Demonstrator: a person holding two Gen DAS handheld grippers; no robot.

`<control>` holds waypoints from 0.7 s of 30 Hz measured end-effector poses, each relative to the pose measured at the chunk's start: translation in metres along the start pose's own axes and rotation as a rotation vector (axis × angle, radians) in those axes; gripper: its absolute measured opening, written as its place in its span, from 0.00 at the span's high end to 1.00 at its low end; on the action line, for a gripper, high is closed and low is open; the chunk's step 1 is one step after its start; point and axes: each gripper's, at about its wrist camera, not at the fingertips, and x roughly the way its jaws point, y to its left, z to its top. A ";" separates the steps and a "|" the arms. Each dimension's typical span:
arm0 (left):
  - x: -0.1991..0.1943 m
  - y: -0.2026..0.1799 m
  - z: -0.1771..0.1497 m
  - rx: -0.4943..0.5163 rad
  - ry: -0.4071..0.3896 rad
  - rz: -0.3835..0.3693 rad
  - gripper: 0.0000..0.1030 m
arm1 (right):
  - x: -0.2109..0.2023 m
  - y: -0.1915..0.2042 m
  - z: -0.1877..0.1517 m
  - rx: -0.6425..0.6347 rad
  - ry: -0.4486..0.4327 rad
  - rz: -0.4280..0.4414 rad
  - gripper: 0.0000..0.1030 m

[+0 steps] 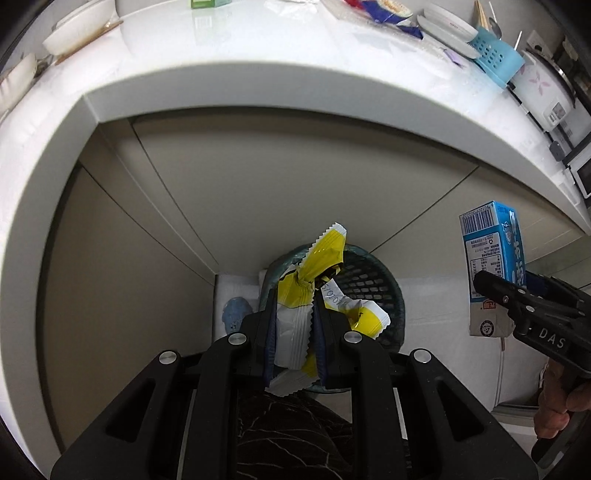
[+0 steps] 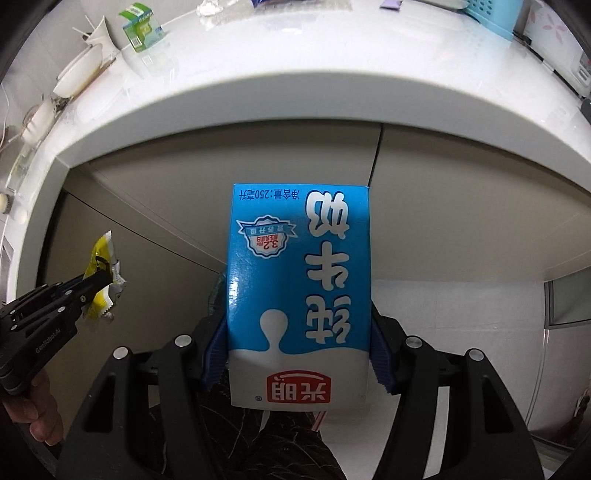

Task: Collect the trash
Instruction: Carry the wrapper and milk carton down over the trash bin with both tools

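Observation:
My left gripper point(image 1: 295, 314) is shut on a crumpled yellow and white wrapper point(image 1: 314, 284), held just above a dark mesh waste basket point(image 1: 369, 280) on the floor below the counter. My right gripper point(image 2: 299, 350) is shut on a blue and white milk carton point(image 2: 299, 280), held upside down. The carton point(image 1: 489, 266) and right gripper point(image 1: 495, 291) show at the right of the left wrist view, beside the basket. The left gripper point(image 2: 99, 280) with the wrapper point(image 2: 99, 258) shows at the left of the right wrist view.
A white counter point(image 1: 258, 81) overhangs grey cabinet doors point(image 1: 295, 177). On it lie a green carton point(image 2: 142, 26), white bowls point(image 1: 77, 33), plates point(image 1: 447, 26), snack bags point(image 1: 384, 11), a blue utensil basket point(image 1: 495, 55) and a rice cooker point(image 1: 543, 92). A blue object point(image 1: 236, 314) lies left of the basket.

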 end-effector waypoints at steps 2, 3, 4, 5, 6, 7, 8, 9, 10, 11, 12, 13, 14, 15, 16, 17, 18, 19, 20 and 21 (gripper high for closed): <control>0.002 0.003 -0.003 -0.008 -0.022 0.001 0.84 | 0.007 0.000 -0.002 -0.006 0.002 0.003 0.42; 0.003 0.005 -0.005 -0.011 -0.022 -0.004 0.84 | 0.011 0.001 -0.002 -0.009 0.003 -0.002 0.42; 0.006 0.005 -0.006 -0.012 -0.020 -0.002 0.84 | 0.015 0.001 -0.002 -0.013 0.002 -0.003 0.42; 0.007 0.006 -0.007 -0.011 -0.019 0.003 0.84 | 0.018 0.002 -0.003 -0.016 0.004 -0.003 0.42; 0.008 0.006 -0.008 -0.011 -0.019 0.004 0.84 | 0.022 0.003 -0.003 -0.022 0.012 -0.005 0.42; 0.009 0.007 -0.010 -0.011 -0.017 0.003 0.84 | 0.025 0.004 -0.004 -0.031 0.019 -0.007 0.42; 0.010 0.007 -0.010 -0.012 -0.017 0.007 0.84 | 0.029 0.007 -0.004 -0.043 0.027 -0.012 0.42; 0.010 0.008 -0.010 -0.012 -0.014 0.010 0.84 | 0.031 0.008 -0.003 -0.048 0.031 -0.013 0.42; 0.011 0.008 -0.010 -0.013 -0.010 0.011 0.84 | 0.033 0.009 -0.003 -0.052 0.037 -0.011 0.42; 0.012 0.007 -0.011 -0.012 -0.009 0.012 0.84 | 0.037 0.010 -0.003 -0.060 0.043 -0.011 0.42; 0.011 0.007 -0.012 -0.011 -0.010 0.010 0.84 | 0.039 0.011 -0.002 -0.067 0.044 -0.013 0.42; 0.012 0.003 -0.011 -0.009 -0.009 0.009 0.84 | 0.041 0.012 -0.003 -0.074 0.049 -0.010 0.42; 0.013 0.000 -0.009 -0.008 -0.008 0.009 0.84 | 0.043 0.014 -0.003 -0.082 0.055 -0.005 0.42; 0.014 -0.002 -0.008 -0.010 -0.005 0.008 0.84 | 0.044 0.016 -0.003 -0.088 0.057 -0.007 0.42; 0.015 -0.001 -0.007 -0.012 0.000 0.008 0.84 | 0.047 0.018 -0.003 -0.094 0.061 -0.008 0.42; 0.016 0.000 -0.007 -0.014 0.003 0.011 0.84 | 0.049 0.019 -0.003 -0.102 0.067 -0.007 0.42; 0.017 -0.001 -0.006 -0.015 0.005 0.010 0.84 | 0.050 0.020 -0.003 -0.107 0.071 -0.004 0.41; 0.017 -0.001 -0.005 -0.016 0.008 0.010 0.84 | 0.052 0.021 -0.003 -0.111 0.074 -0.003 0.41; 0.018 0.000 -0.004 -0.014 0.009 0.012 0.84 | 0.054 0.022 -0.003 -0.115 0.081 -0.001 0.41; 0.019 0.000 -0.003 -0.012 0.010 0.014 0.84 | 0.055 0.022 -0.002 -0.118 0.085 -0.003 0.41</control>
